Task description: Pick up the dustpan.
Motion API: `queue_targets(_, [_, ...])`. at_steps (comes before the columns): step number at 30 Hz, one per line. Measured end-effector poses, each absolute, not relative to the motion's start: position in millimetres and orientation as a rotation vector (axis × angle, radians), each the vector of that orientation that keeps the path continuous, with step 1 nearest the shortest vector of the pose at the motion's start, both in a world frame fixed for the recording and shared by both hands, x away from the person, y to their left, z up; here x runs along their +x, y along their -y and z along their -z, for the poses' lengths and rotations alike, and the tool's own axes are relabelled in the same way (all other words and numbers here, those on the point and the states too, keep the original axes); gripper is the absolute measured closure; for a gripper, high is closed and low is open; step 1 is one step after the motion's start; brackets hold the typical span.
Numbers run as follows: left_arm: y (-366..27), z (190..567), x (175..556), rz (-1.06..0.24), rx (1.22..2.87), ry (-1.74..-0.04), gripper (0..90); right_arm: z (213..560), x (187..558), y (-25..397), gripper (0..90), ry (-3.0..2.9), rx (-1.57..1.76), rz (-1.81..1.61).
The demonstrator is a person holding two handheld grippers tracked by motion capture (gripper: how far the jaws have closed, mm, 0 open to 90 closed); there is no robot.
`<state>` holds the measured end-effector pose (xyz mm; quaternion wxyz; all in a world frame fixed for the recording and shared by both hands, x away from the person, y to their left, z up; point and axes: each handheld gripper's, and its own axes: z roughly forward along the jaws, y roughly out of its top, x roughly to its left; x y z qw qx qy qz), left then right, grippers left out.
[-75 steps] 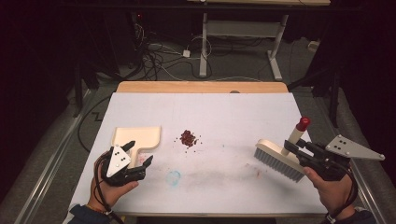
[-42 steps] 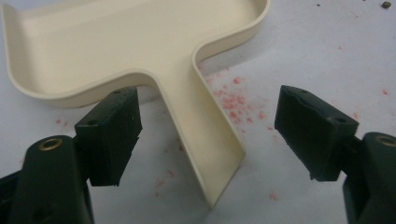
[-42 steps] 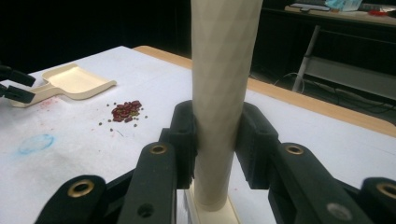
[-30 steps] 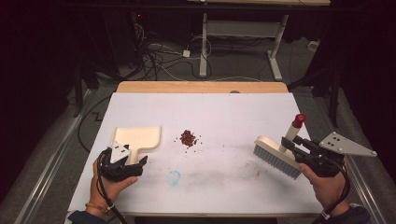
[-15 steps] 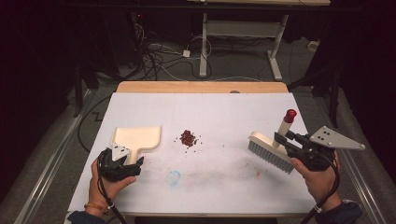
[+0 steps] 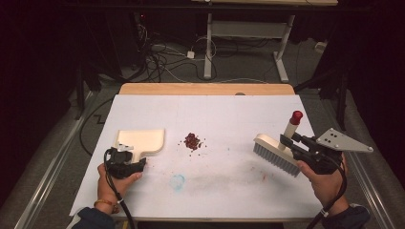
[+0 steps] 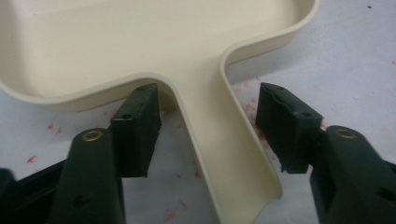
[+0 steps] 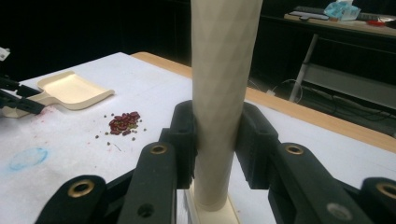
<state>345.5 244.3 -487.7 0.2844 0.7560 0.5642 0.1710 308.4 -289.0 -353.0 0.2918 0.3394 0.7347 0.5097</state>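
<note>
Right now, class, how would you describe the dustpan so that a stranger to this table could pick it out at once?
Start at the white-covered table and look to its left half, beside the small pile of dark red bits. There lies the cream plastic dustpan, flat and shallow, its short handle pointing toward the person, between the open left gripper. Unlike the bristled brush opposite, it has no bristles.

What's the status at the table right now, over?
Left tongs open, straddling dustpan handle. Right tongs shut on brush handle. Red crumb pile mid-table between them, path open.
</note>
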Motion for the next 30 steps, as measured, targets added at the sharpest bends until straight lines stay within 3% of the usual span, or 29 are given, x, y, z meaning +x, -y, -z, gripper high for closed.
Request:
queue_targets(9, [-243, 483, 356, -0.471, 2.059, -1.55, 63.6, 355, 310, 290, 71.1, -1.967, 0.914, -1.352])
queue_targets(19, [-249, 464, 365, -0.488, 2.219, -1.457, 64.1, 357, 313, 291, 71.1, -1.978, 0.914, -1.341])
queue_targets(30, [-245, 445, 334, -0.359, 2.427, -1.214, 64.1, 361, 322, 298, 71.1, -1.915, 0.975, -1.35])
